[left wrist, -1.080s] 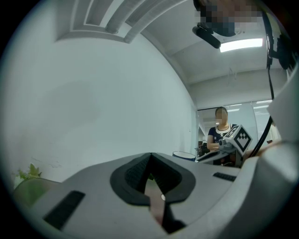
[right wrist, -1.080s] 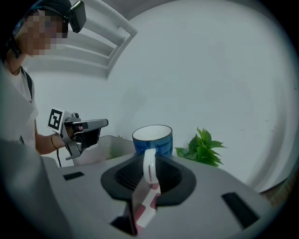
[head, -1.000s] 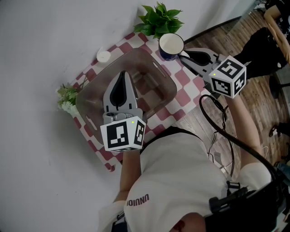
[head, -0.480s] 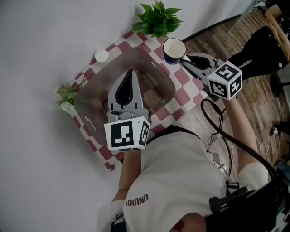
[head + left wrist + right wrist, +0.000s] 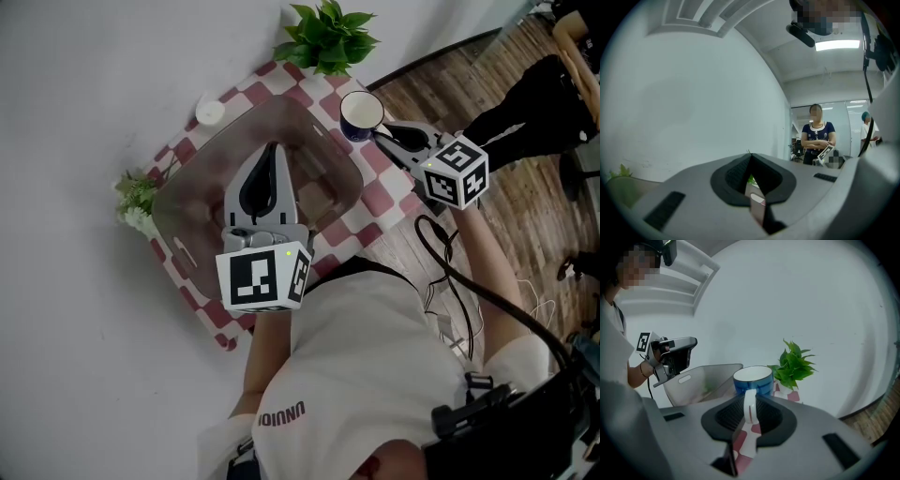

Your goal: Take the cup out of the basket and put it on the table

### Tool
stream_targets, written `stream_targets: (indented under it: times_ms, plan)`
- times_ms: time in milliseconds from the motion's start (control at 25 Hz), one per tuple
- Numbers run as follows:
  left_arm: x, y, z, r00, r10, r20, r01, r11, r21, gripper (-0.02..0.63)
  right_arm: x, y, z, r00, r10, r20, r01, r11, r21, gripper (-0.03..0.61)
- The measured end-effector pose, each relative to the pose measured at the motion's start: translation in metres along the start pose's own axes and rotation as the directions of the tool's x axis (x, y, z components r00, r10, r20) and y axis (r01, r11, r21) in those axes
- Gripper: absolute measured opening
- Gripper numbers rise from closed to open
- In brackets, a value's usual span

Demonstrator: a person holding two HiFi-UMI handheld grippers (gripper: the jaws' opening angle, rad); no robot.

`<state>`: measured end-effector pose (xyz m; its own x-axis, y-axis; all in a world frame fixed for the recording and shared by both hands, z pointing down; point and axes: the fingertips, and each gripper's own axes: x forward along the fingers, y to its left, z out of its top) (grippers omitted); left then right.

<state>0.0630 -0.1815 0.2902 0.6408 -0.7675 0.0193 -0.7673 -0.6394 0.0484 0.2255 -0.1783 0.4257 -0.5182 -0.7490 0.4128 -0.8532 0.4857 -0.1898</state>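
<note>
The blue cup (image 5: 361, 113) with a white inside is upright beside the basket's right corner, over the checked cloth (image 5: 382, 197). My right gripper (image 5: 379, 133) is shut on its white handle (image 5: 749, 405), which stands between the jaws; the cup's base is hidden behind them. The cup (image 5: 752, 379) fills the middle of the right gripper view. The translucent grey basket (image 5: 184, 192) sits on the cloth. My left gripper (image 5: 272, 152) hovers over the basket, jaws shut with nothing between them (image 5: 751, 158).
A green potted plant (image 5: 328, 39) stands just behind the cup. A small white round lid (image 5: 209, 112) and pale flowers (image 5: 137, 201) lie along the wall side. Wooden floor (image 5: 525, 197) and cables (image 5: 450, 272) are to the right. A person (image 5: 816, 140) stands far off.
My right gripper has sunk with the cup, which now sits lower beside the basket's right corner. The left gripper has shifted slightly over the basket.
</note>
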Motion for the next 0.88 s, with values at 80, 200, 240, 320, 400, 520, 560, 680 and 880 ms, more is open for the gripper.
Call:
stream_targets:
  times_ms: [80,200,240,320,400,520,560,680,880]
  plan:
    - [0.0,0.0,0.0,1.0,0.0,0.0,0.0,1.0,0.0,0.011,0.002,-0.001,-0.008,1.0,-0.002,-0.006,0.002,1.0,0.013,0.081]
    - [-0.001,0.001,-0.001,1.0,0.002,-0.002,-0.002,1.0,0.001,0.011,0.005,-0.003,-0.019,1.0,-0.007,-0.021,0.008,1.0,0.023,0.081]
    - [-0.001,0.001,-0.001,1.0,0.002,-0.003,-0.002,1.0,0.002,0.011,0.006,-0.003,-0.022,1.0,-0.008,-0.024,0.009,1.0,0.029,0.081]
    - [-0.002,0.001,-0.001,1.0,0.003,-0.004,-0.003,1.0,0.004,0.012,0.007,-0.003,-0.029,1.0,-0.01,-0.03,0.011,0.999,0.042,0.081]
    - [-0.002,0.001,-0.001,1.0,0.002,-0.003,-0.002,1.0,0.005,0.011,0.009,-0.003,-0.036,0.999,-0.013,-0.036,0.015,0.998,0.055,0.081]
    - [-0.001,0.0,-0.001,1.0,-0.002,-0.003,0.002,1.0,0.008,0.011,0.012,-0.006,-0.047,0.999,-0.019,-0.048,0.022,0.998,0.067,0.081]
    - [0.0,-0.001,-0.001,1.0,-0.003,-0.004,0.003,1.0,0.008,0.012,0.013,-0.007,-0.05,0.998,-0.022,-0.052,0.025,0.997,0.07,0.081]
    - [0.0,-0.004,-0.002,1.0,-0.008,-0.008,0.008,1.0,0.011,0.011,0.015,-0.009,-0.06,0.998,-0.029,-0.059,0.034,0.996,0.083,0.081]
    - [0.001,-0.007,-0.002,1.0,-0.012,-0.014,0.012,1.0,0.016,0.011,0.02,-0.011,-0.08,0.996,-0.035,-0.081,0.043,0.994,0.103,0.081]
